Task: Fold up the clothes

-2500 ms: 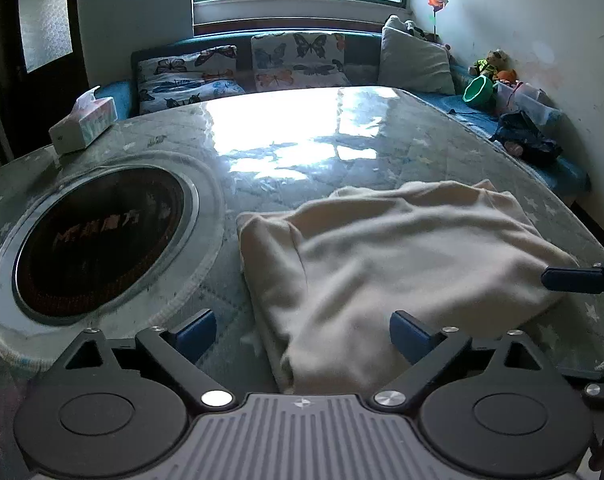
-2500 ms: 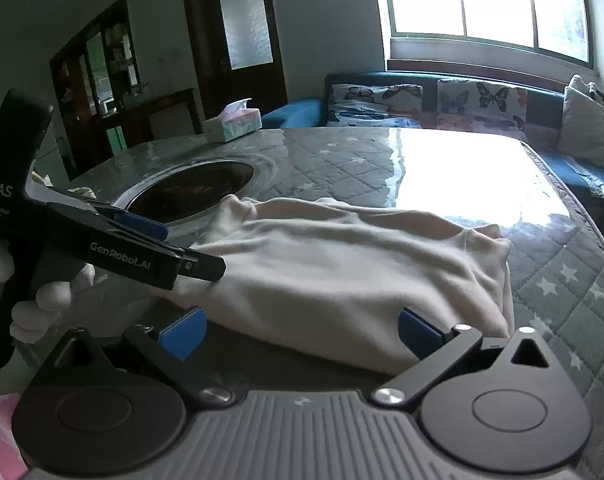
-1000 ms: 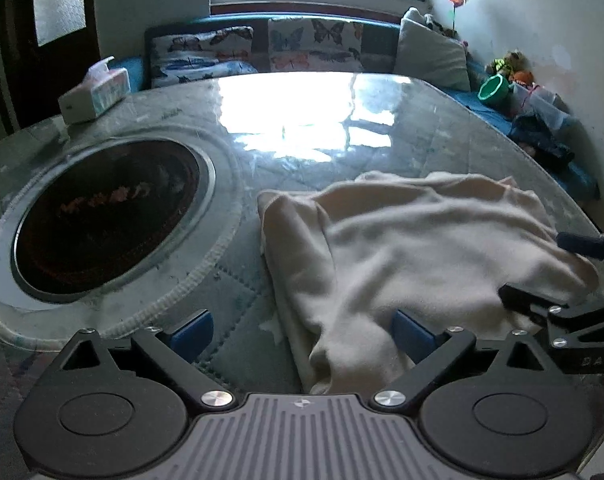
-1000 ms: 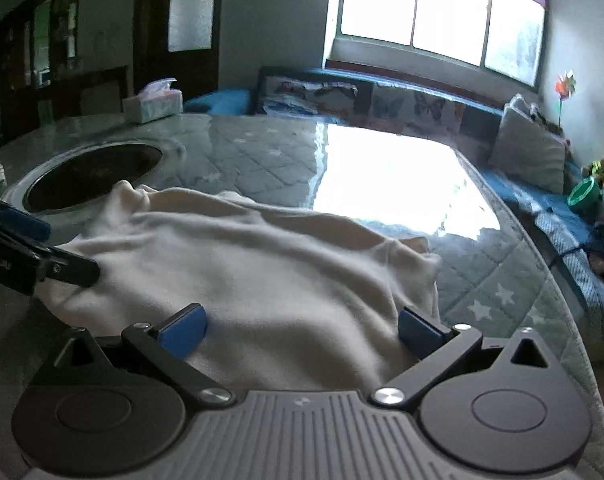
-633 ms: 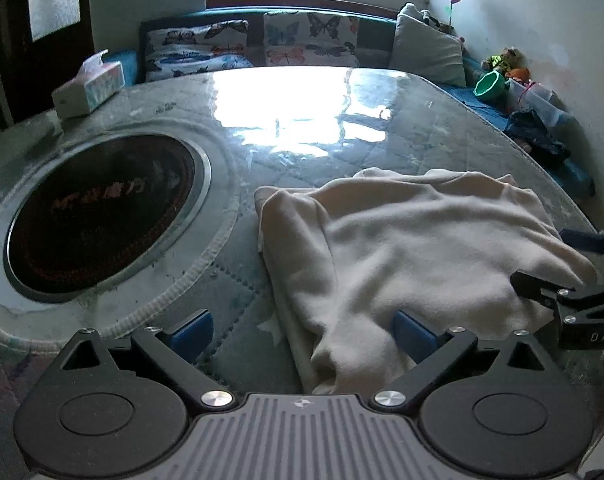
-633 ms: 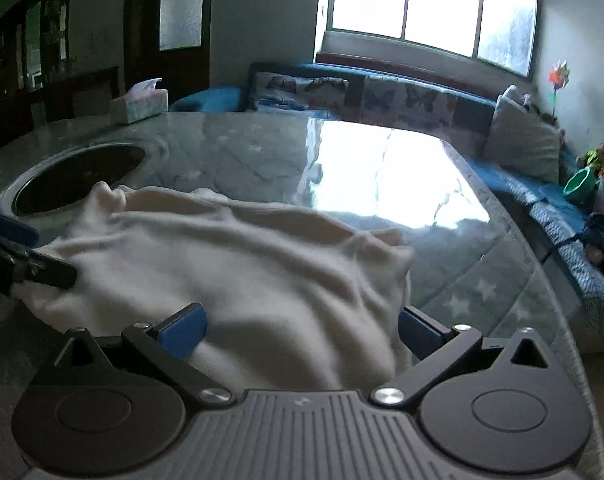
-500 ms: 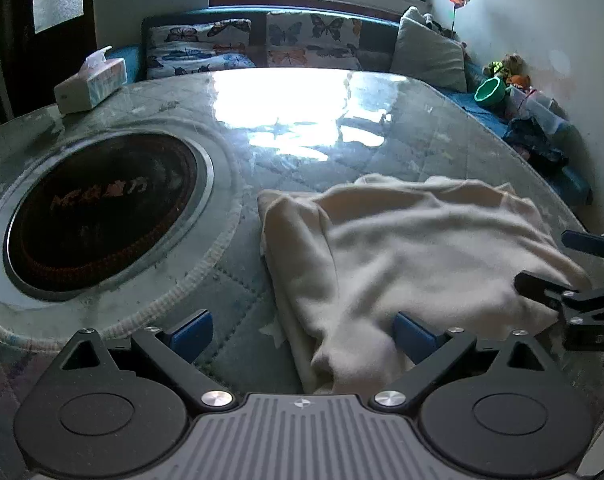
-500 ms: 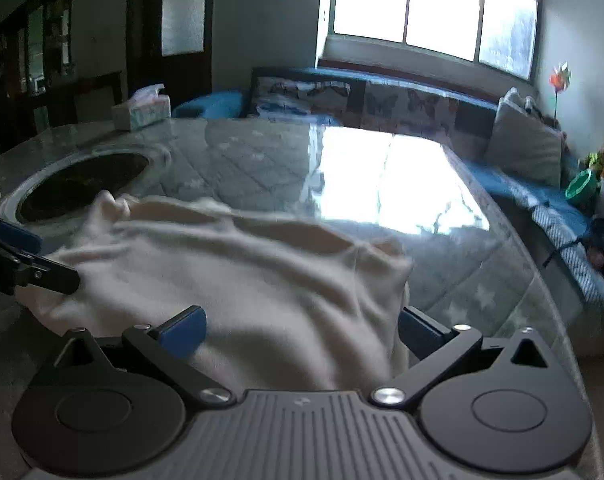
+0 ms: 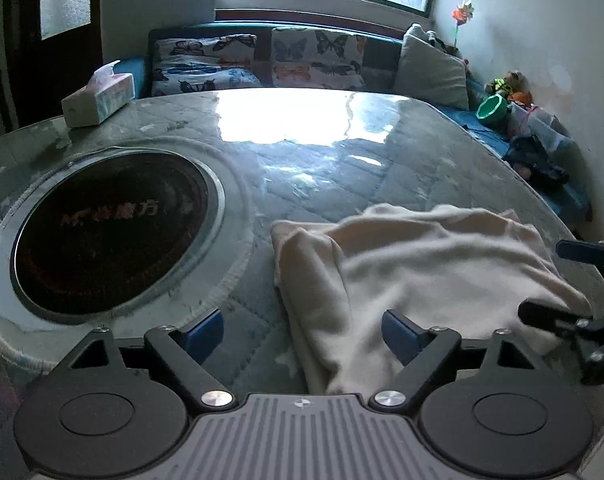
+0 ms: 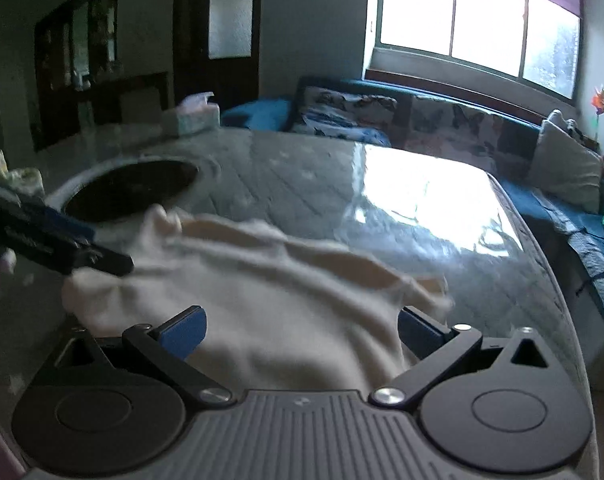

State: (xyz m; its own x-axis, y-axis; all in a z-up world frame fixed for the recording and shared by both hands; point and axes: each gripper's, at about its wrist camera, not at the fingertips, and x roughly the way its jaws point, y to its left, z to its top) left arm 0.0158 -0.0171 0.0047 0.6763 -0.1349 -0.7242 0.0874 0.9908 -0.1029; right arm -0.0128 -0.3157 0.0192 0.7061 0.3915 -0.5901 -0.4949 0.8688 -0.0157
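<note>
One cream garment [image 9: 429, 276] lies on the near part of the round table [image 9: 321, 168], beside the dark round inset [image 9: 110, 232] in the table top. It is already doubled over in soft layers, with a rolled edge on the side toward the inset. It looks light, limp and a little fluffy (probably a knit), so I judge it will sag and slide on the glossy cover if it is lifted by one point only. The best places to take hold are the two near corners, pinching all layers together.

The left gripper [image 9: 302, 330] has just been closing, but its fingers are apart, and the near left edge of the cloth lies between them without being pressed. The right gripper [image 10: 302, 328] stands wide over the near right part of the cloth; nothing is clamped.

I count one garment, two grippers, one tissue box [image 9: 98, 100], and one green bowl [image 9: 491, 108] on the bench behind.
</note>
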